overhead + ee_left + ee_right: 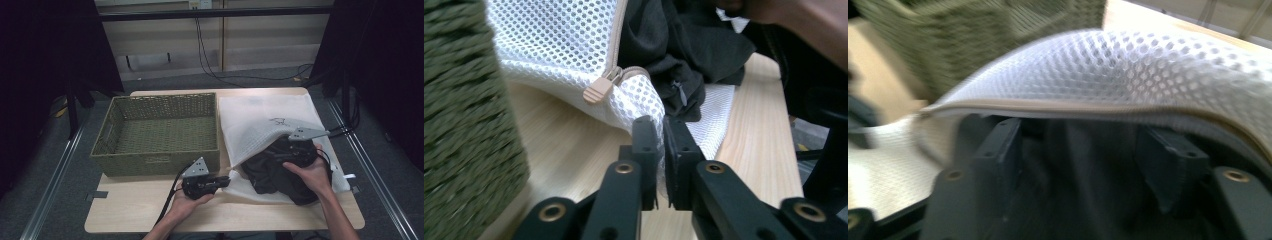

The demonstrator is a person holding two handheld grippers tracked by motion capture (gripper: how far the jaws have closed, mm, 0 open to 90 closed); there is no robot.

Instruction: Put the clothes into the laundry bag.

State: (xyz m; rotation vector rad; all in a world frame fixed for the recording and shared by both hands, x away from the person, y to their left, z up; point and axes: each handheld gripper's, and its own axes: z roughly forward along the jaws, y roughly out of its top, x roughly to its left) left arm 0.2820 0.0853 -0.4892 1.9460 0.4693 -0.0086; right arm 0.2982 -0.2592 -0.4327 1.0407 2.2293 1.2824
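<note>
A white mesh laundry bag point(260, 120) lies on the right half of the table with its zipped mouth open toward me. A black garment point(272, 175) sits half inside it and spills out at the front. My left gripper point(226, 181) is shut on the bag's front corner. In the left gripper view the jaws point(663, 125) pinch the mesh just below the beige zipper pull point(599, 89). My right gripper point(286, 150) is inside the bag's mouth. Its jaws point(1083, 145) stand wide open around the black garment point(1083, 170), under the bag's lifted zipper edge point(1128, 65).
A green woven basket point(160, 160) stands empty on the left half of the table, close beside the bag and just behind my left gripper. The wooden table's front edge point(225, 222) is near my forearms. Cables run across the floor behind the table.
</note>
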